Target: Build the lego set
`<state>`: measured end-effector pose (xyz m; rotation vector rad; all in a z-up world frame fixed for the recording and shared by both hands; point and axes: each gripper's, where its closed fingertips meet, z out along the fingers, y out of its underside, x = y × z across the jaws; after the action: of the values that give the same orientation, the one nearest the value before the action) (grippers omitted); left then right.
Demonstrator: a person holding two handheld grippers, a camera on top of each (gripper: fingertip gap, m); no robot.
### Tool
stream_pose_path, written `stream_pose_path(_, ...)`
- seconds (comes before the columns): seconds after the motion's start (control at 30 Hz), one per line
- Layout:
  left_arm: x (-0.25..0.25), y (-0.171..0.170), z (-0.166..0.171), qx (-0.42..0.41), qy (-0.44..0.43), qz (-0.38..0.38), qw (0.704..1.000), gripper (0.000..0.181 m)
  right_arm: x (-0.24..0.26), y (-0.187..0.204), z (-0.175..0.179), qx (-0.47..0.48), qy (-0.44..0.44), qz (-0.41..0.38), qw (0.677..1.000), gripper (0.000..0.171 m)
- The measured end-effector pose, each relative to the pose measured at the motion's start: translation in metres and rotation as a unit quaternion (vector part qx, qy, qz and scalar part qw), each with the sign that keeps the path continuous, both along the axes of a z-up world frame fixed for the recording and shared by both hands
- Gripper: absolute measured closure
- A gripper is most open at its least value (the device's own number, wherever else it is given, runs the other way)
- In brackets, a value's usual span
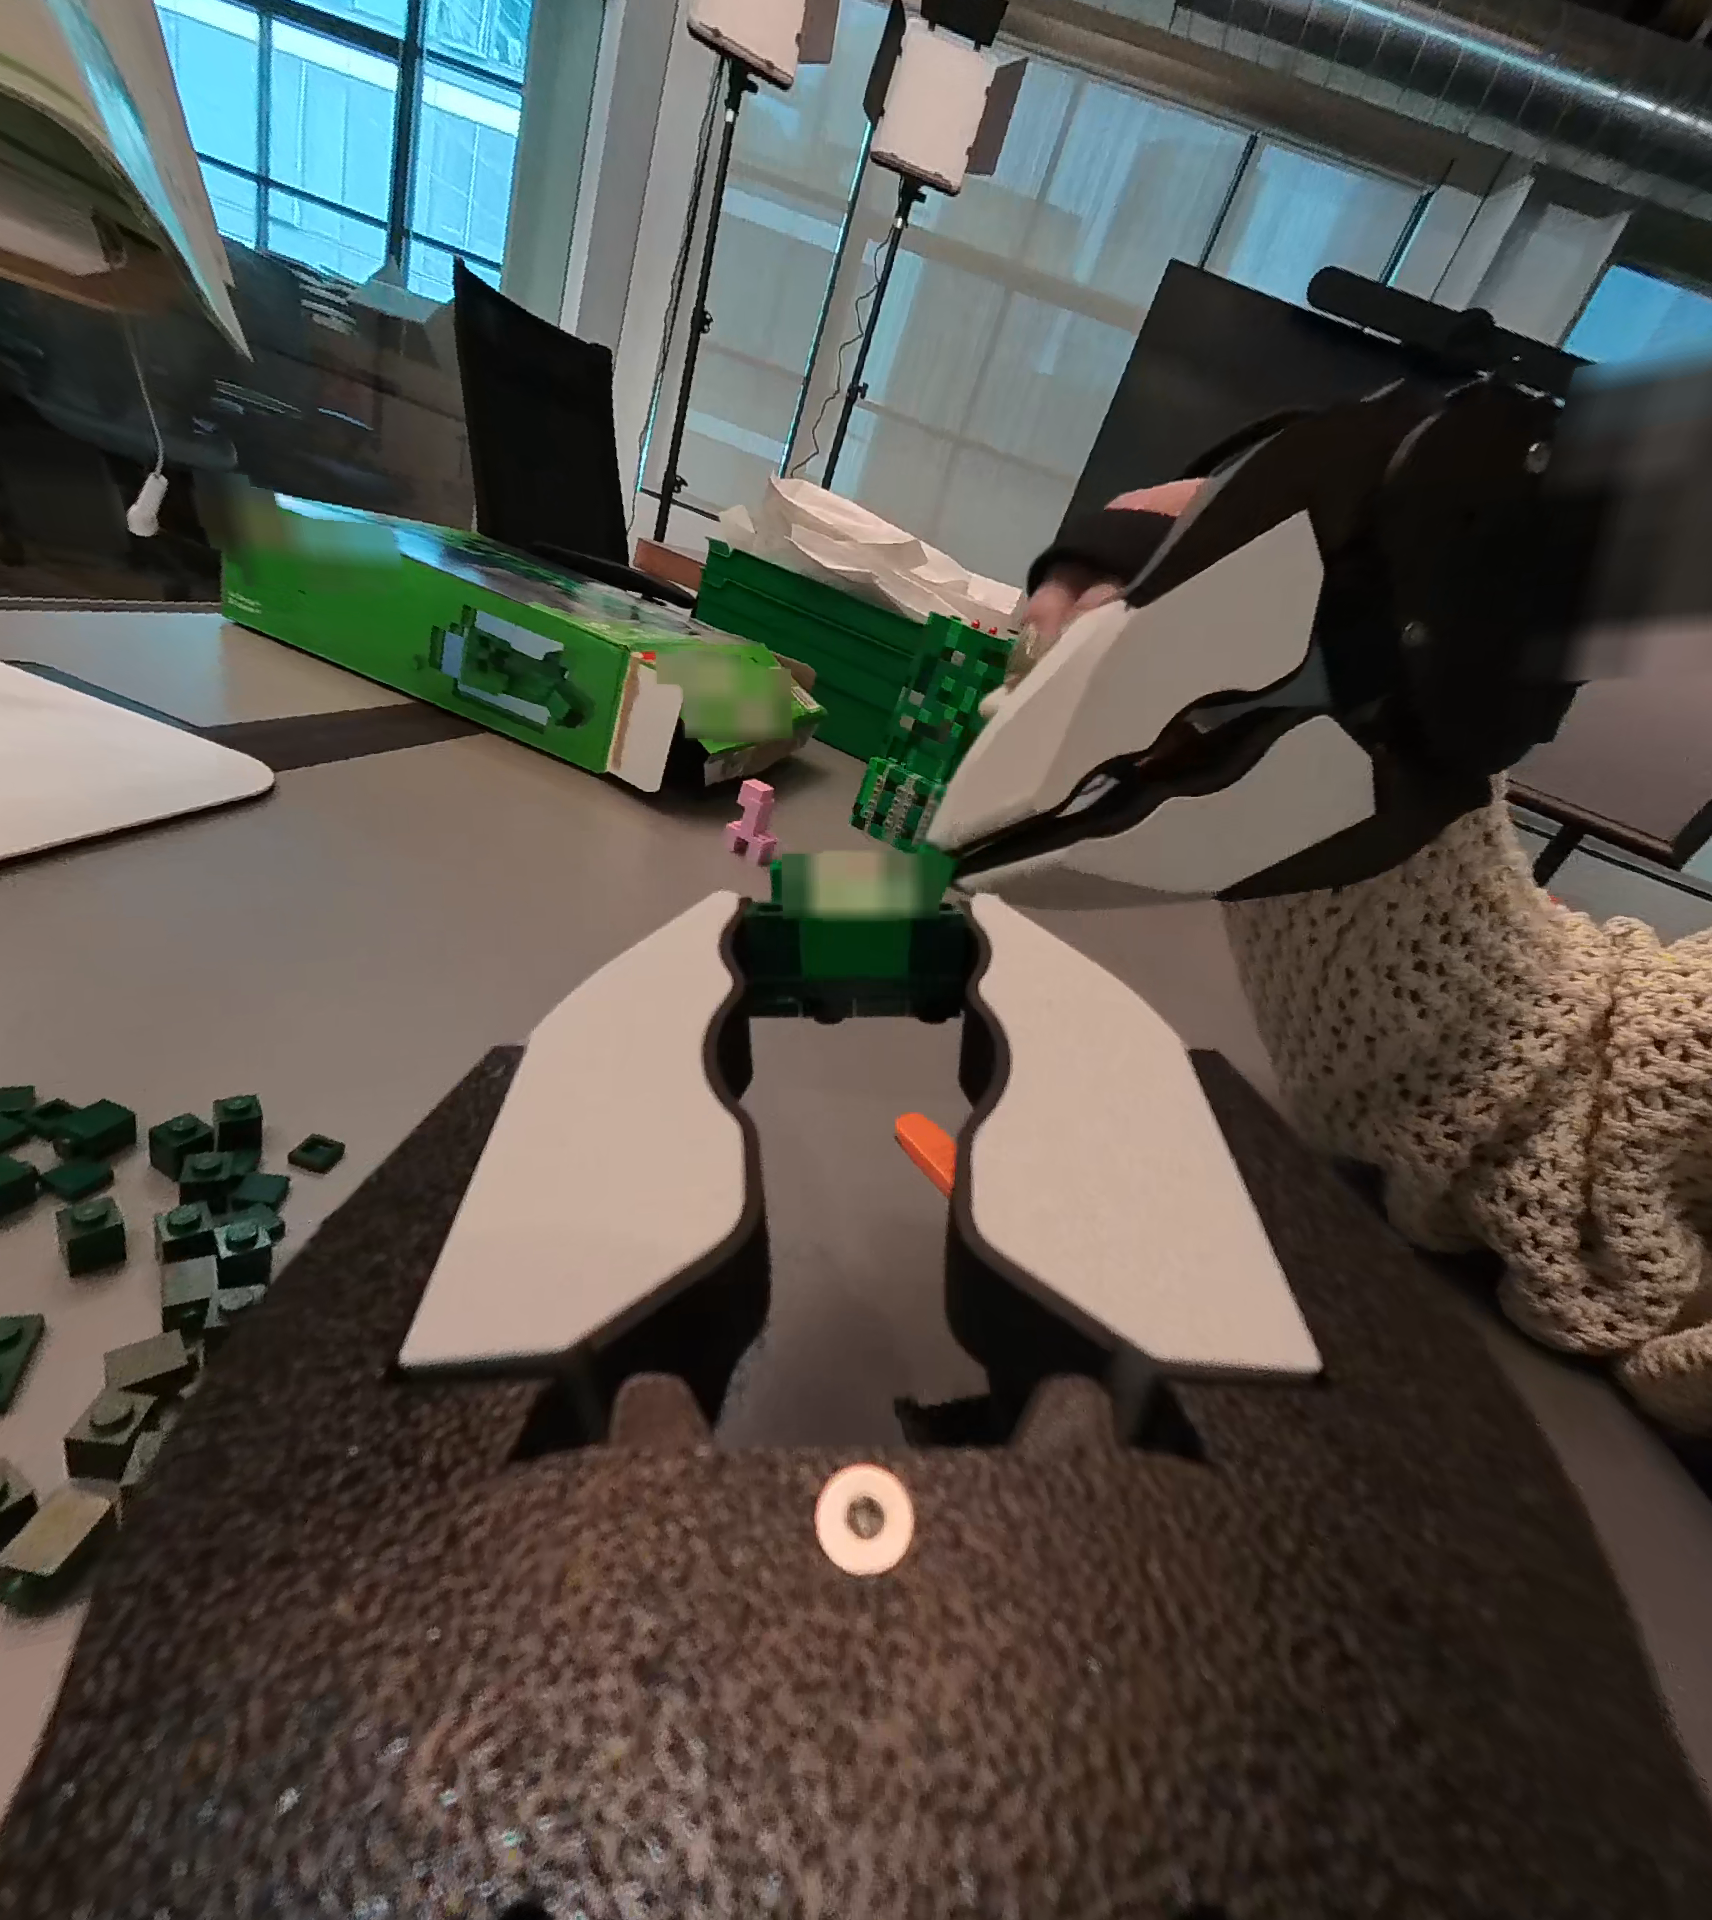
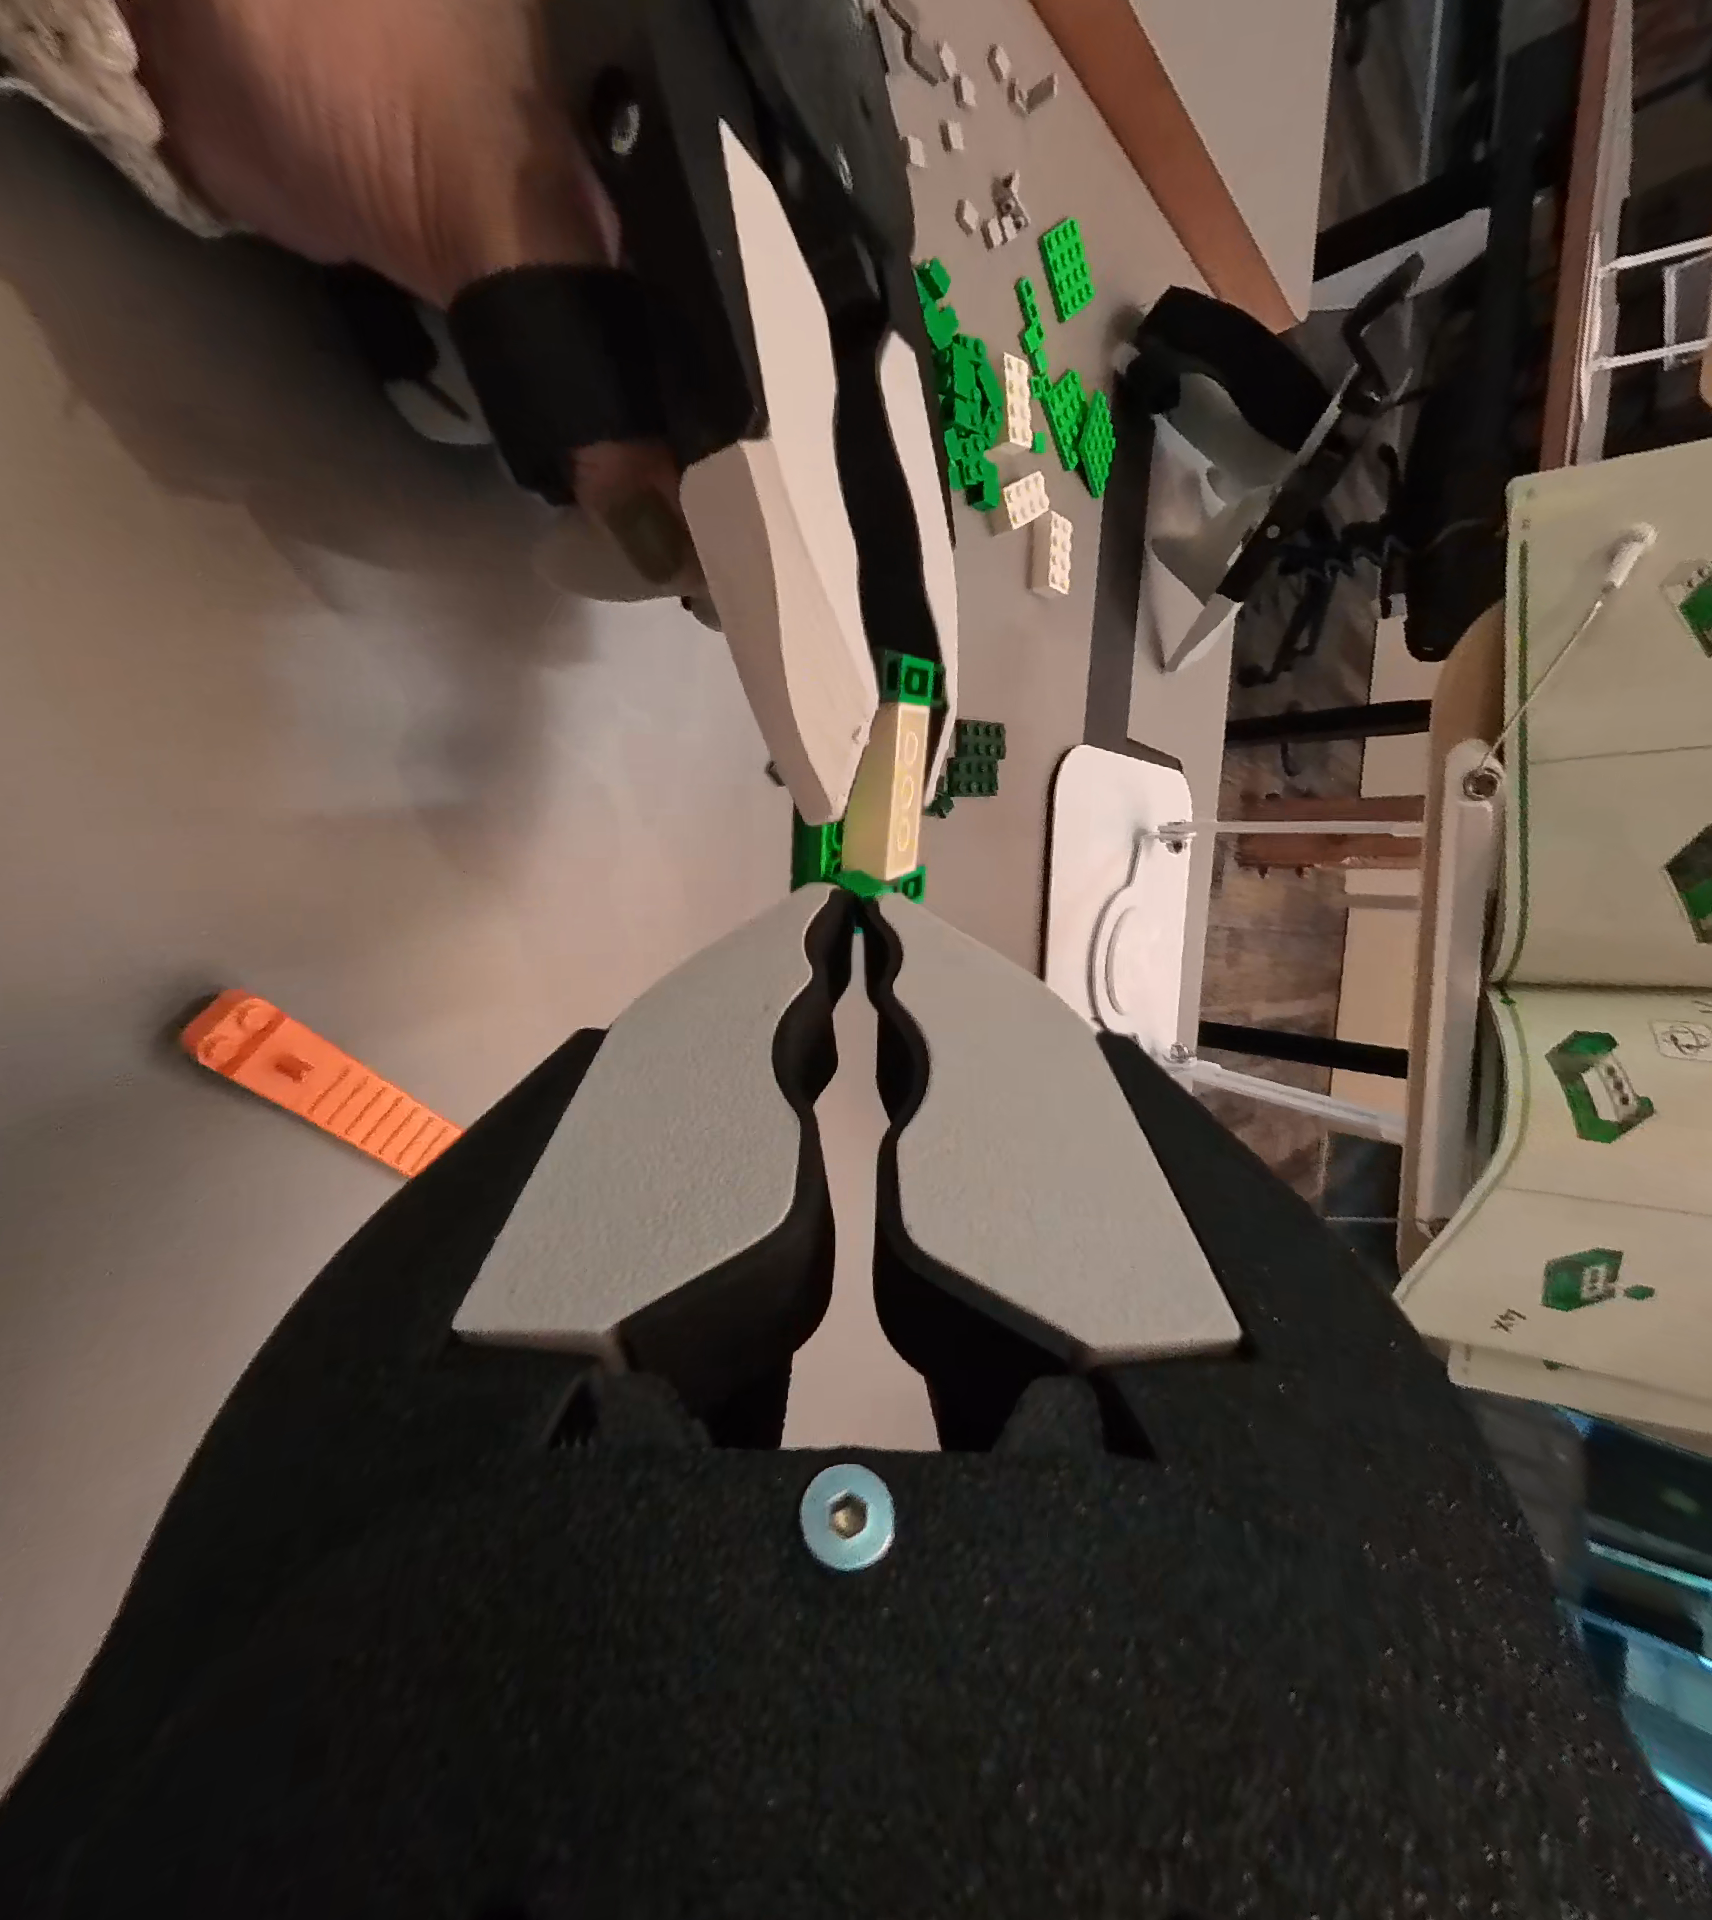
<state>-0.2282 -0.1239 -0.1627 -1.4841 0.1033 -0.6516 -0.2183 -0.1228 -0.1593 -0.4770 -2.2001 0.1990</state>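
Green block half-hidden between fingers

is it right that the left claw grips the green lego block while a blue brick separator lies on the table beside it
Not quite: the brick separator is orange, not blue, as the right wrist view shows. The rest holds: the left claw grips the green lego block, and the separator lies on the grey table beside it.

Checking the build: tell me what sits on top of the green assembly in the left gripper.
A cream brick lies on the green assembly; the left gripper and right gripper cover its sides.
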Motion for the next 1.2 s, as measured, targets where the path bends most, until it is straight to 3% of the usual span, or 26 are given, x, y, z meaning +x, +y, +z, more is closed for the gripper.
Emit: stream_pose_path(1.2,0.0037,-0.0038,0.0035,0.014,-0.009,-0.025,1.0,0.145,0.0069,-0.0013,-0.0004,0.019,-0.013,-0.009,1.0,0.168)
